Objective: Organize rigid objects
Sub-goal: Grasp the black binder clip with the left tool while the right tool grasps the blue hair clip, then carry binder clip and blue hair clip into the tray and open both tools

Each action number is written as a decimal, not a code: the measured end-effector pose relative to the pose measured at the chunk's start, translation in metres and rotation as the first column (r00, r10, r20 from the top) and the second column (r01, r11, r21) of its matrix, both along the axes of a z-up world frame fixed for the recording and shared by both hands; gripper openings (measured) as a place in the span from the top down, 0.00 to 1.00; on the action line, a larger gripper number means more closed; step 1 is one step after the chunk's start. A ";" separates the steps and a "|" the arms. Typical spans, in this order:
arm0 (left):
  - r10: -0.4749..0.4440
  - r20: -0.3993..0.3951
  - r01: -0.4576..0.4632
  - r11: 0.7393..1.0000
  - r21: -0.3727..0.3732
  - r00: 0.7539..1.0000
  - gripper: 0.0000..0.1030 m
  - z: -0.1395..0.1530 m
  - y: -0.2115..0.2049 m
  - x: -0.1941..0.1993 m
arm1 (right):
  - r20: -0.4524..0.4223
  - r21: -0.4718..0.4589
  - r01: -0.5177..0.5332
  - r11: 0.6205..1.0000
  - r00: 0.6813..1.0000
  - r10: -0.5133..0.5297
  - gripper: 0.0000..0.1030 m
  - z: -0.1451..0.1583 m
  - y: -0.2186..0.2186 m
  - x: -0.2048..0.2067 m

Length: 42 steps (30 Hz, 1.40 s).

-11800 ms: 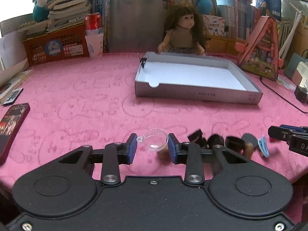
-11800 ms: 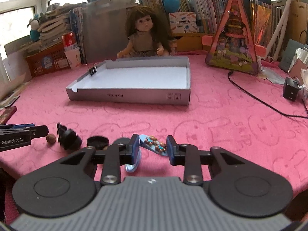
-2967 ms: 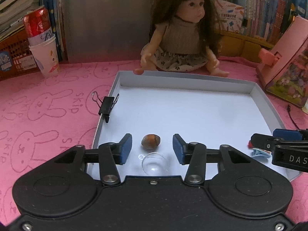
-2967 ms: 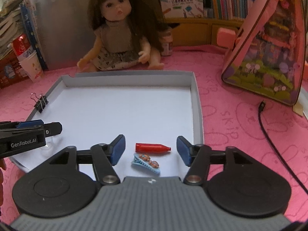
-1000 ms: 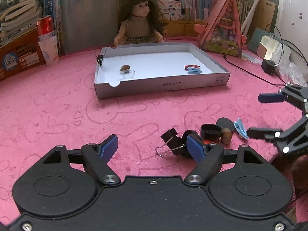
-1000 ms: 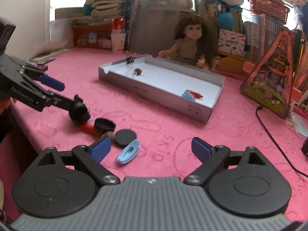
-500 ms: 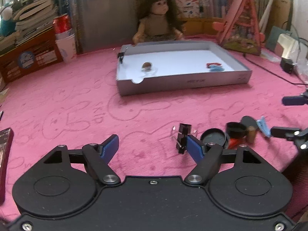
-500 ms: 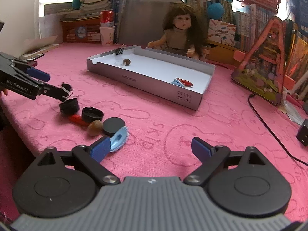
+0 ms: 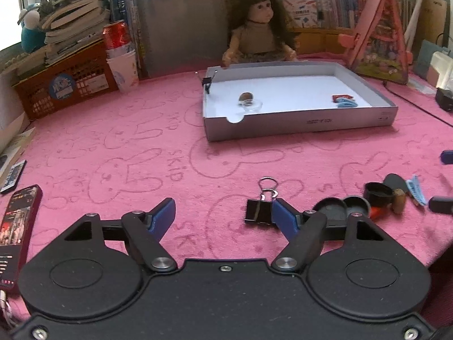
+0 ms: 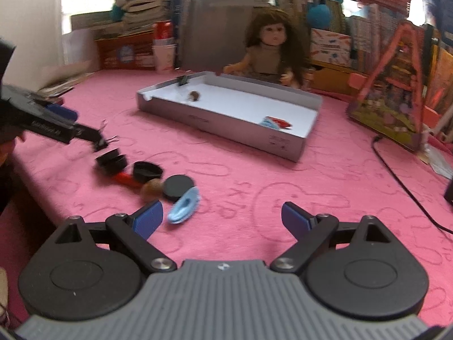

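Note:
My left gripper [image 9: 223,218] is open and empty, low over the pink cloth; a black binder clip [image 9: 259,209] lies just inside its right finger. Right of it lie black caps [image 9: 342,205], a red piece, a nut [image 9: 398,197] and a blue hair clip [image 9: 415,189]. My right gripper [image 10: 222,219] is open and empty, with the blue hair clip [image 10: 185,205] next to its left finger. The grey tray [image 9: 297,121] holds a nut [image 9: 245,96], a clear dome [image 9: 252,104], a red crayon and a blue clip [image 9: 346,102].
A doll [image 9: 262,36] sits behind the tray. A phone [image 9: 17,226] lies at the left edge. An orange basket [image 9: 65,85], a can and a paper cup stand at the back left. A pink toy house [image 10: 396,90] and a black cable [image 10: 396,170] are on the right.
My left gripper has swung so the binder clip now lies flat just inside its right finger. My right gripper has closed in on the blue hair clip. Both stay open.

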<state>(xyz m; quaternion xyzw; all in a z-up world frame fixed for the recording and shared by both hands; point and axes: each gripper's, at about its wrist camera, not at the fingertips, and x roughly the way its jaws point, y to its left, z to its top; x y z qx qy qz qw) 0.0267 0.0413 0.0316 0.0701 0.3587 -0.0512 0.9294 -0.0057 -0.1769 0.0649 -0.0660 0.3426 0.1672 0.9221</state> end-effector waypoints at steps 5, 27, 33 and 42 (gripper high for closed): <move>-0.060 0.005 0.060 0.998 -0.002 0.998 0.33 -0.002 -0.011 -0.006 | 0.003 -0.035 -0.027 0.999 1.000 0.027 0.16 -0.005 0.013 -0.002; -0.069 -0.011 0.068 0.996 -0.056 0.998 0.71 -0.013 -0.021 0.000 | -0.018 0.053 0.003 0.999 1.000 -0.002 0.79 -0.007 0.020 0.001; -0.053 -0.009 0.052 0.995 -0.081 0.999 0.71 -0.007 -0.018 0.004 | -0.016 0.043 0.042 0.998 0.999 -0.042 0.81 -0.005 0.017 0.006; -0.018 0.042 0.024 0.992 -0.125 0.999 0.71 0.019 -0.016 0.030 | 0.003 0.040 0.147 0.988 0.989 -0.148 0.81 0.008 0.009 0.033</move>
